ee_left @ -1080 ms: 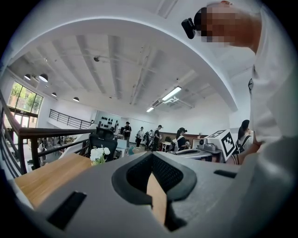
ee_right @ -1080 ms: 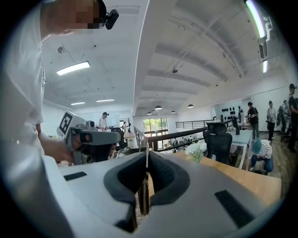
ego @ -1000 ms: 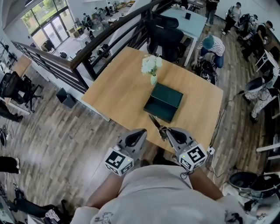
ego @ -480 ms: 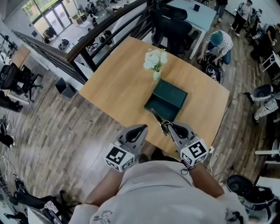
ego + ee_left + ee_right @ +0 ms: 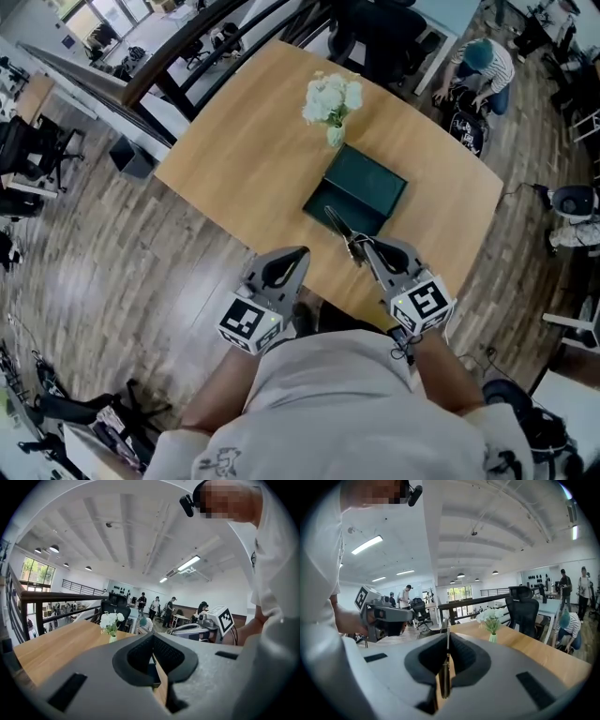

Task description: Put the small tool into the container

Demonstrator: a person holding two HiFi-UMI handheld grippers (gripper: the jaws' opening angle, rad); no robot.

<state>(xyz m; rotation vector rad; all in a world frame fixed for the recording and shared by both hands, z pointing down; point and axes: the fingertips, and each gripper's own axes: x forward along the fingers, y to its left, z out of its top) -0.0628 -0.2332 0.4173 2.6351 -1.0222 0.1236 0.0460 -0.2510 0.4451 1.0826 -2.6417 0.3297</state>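
The container is a dark green box [image 5: 367, 187] lying open on the wooden table [image 5: 244, 159], just below a vase of white flowers [image 5: 331, 101]. My right gripper [image 5: 361, 248] is shut on the small tool [image 5: 339, 230], a thin dark metal piece. The tool sticks out ahead of the jaws and its tip reaches the box's near edge. In the right gripper view the tool [image 5: 447, 639] stands edge-on between the pads of the right gripper [image 5: 446, 644]. My left gripper [image 5: 286, 261] hovers at the table's near edge, shut with nothing in it; in its own view the left gripper [image 5: 153, 651] points across the table.
The table ends close in front of the grippers, with wooden floor to the left. A dark railing [image 5: 178, 56] runs behind the table. An office chair [image 5: 526, 606] and people stand beyond the far side. The vase [image 5: 111, 623] is right behind the box.
Both grippers have come a little closer to the table. The tool's tip, which was short of the box, now reaches its near edge. Both grippers stay shut.
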